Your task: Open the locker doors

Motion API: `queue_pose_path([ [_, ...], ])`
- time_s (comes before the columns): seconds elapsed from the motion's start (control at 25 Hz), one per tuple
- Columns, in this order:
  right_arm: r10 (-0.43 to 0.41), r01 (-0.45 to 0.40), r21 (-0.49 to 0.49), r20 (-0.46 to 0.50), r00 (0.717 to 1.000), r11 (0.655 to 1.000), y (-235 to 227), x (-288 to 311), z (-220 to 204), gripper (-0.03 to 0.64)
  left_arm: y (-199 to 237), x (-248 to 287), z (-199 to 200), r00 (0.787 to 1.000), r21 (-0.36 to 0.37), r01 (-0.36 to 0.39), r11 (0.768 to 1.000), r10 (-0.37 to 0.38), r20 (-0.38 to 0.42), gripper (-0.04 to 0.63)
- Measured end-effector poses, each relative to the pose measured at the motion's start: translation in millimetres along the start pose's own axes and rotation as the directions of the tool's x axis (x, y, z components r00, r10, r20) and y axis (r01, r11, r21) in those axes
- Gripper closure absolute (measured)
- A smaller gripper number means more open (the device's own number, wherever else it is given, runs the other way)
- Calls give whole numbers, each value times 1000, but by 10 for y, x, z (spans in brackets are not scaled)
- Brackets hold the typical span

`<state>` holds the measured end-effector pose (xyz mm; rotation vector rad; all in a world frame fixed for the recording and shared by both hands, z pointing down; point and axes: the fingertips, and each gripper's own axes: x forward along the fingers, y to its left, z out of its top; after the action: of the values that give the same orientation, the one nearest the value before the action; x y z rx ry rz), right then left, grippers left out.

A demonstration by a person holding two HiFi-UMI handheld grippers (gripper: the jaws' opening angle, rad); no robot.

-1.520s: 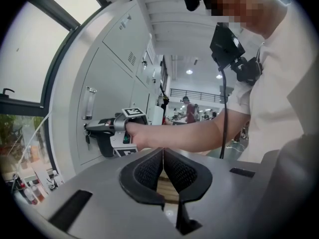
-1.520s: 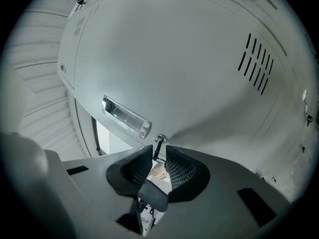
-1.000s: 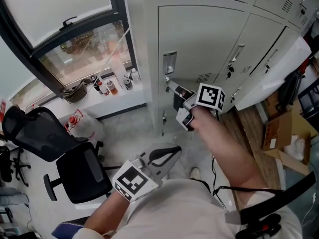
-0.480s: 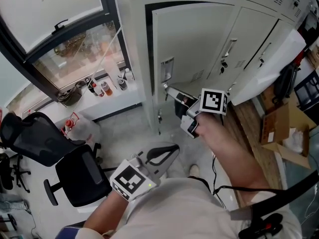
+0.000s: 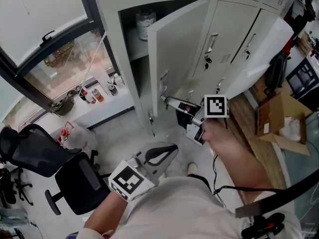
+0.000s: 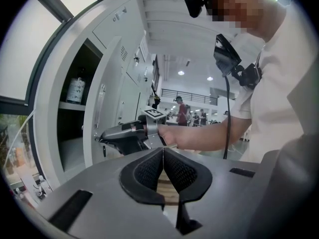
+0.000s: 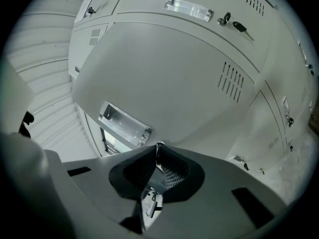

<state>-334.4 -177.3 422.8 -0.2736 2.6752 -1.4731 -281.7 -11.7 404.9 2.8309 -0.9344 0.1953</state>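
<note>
Filling 12 to 2 o'clock of the head view: tall bank of pale grey metal lockers. At 10 o'clock, large dark-framed window. At 12 o'clock, swung outward from the bank's left end: pale grey metal locker door, open, shelved compartment bared behind it. At 8 o'clock, black mesh office chair. At 3 o'clock, open brown cardboard box.

Near centre, right gripper, clenched on a small silvery metal piece at the door's free edge, just below the recessed chrome handle. At 6 o'clock, close to the torso, left gripper, jaws pressed together on nothing, well apart from the door. On the compartment's shelf, a clear jar.
</note>
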Motion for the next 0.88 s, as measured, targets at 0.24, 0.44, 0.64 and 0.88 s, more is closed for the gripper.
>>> queue_pose_path([
  [0.24, 3, -3, -13, -15, 1000, 1000, 30, -358, -3, 583, -137, 197, 54, 999, 5, 32, 999, -32, 0, 583],
  [0.44, -12, 11, -14, -15, 1000, 1000, 11, -644, 9, 583, -262, 353, 113, 998, 10, 61, 998, -61, 1, 583],
  [0.64, -19, 18, -8, -14, 1000, 1000, -39, -935, 53, 583, -458, 569, 165, 993, 30, 119, 992, -119, -15, 583],
  [0.88, -13, 13, -3, -27, 1000, 1000, -93, -1264, 150, 581, -617, 853, 257, 989, 22, 145, 989, -145, -11, 583],
])
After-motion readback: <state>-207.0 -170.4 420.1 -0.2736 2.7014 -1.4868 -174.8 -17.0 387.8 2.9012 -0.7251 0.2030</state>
